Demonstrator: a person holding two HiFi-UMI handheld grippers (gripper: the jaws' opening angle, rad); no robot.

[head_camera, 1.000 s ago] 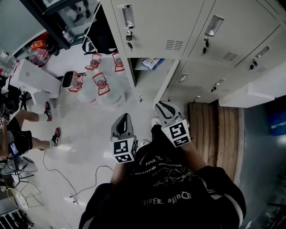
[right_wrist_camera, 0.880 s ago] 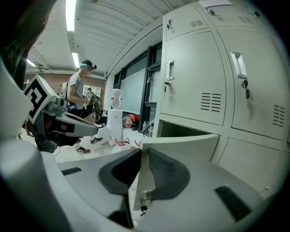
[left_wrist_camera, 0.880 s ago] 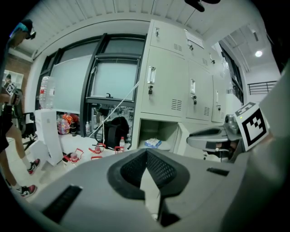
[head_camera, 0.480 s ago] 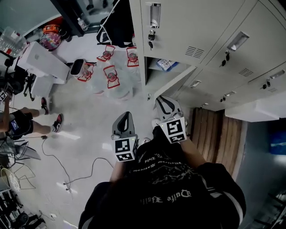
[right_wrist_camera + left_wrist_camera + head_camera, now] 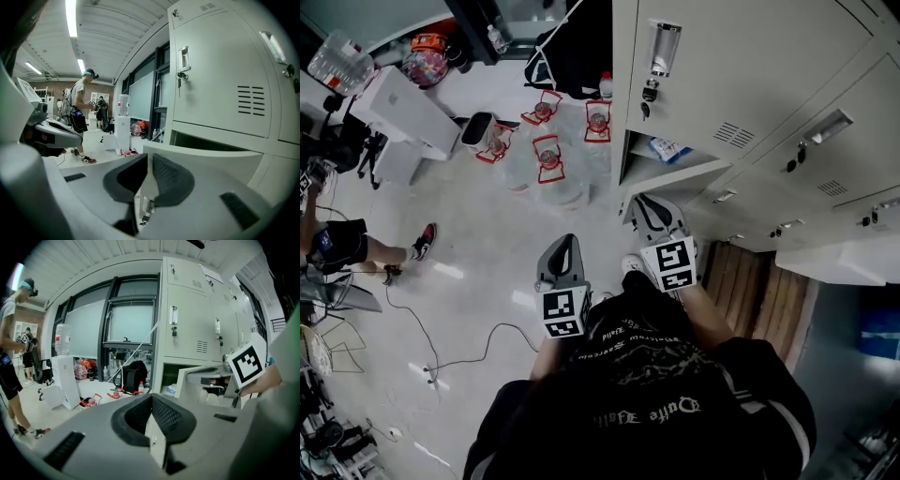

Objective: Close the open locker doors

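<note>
Item: locker bank (image 5: 750, 56), pale grey, filling the upper right of the head view. Every door I could see was shut but one.

Item: open locker door (image 5: 675, 176), at the bank's left end, in the row under the keyed top door (image 5: 652, 66). It stood swung out toward me, leaving its compartment uncovered.

Item: blue-and-white packet (image 5: 668, 148), lying inside that compartment.

Item: my right gripper (image 5: 642, 202), pointed at the open locker door, with its tips just beside the door's free edge. I could not confirm contact. The jaws were narrow and had just been closing, and a slim gap between them showed in the right gripper view. I saw nothing gripped between them.

Item: my left gripper (image 5: 562, 244), over the floor (image 5: 478, 291), to the left of the right gripper and apart from the locker bank. Its jaws were drawn together at the tips and held nothing.

Item: three clear water jugs (image 5: 548, 159) with red handles, on the floor by the bank's left corner.

Item: black bag (image 5: 577, 47), beyond the jugs, beside the bank's left side.

Item: white water dispenser (image 5: 403, 108), with a bottle on top, toward the floor's far left.

Item: a person (image 5: 342, 246) in red-and-black shoes, at the floor's left edge.

Item: cable (image 5: 459, 354), trailing loose across the floor near me.

Item: wooden slatted bench (image 5: 759, 295), at the foot of the bank, on my right.
</note>
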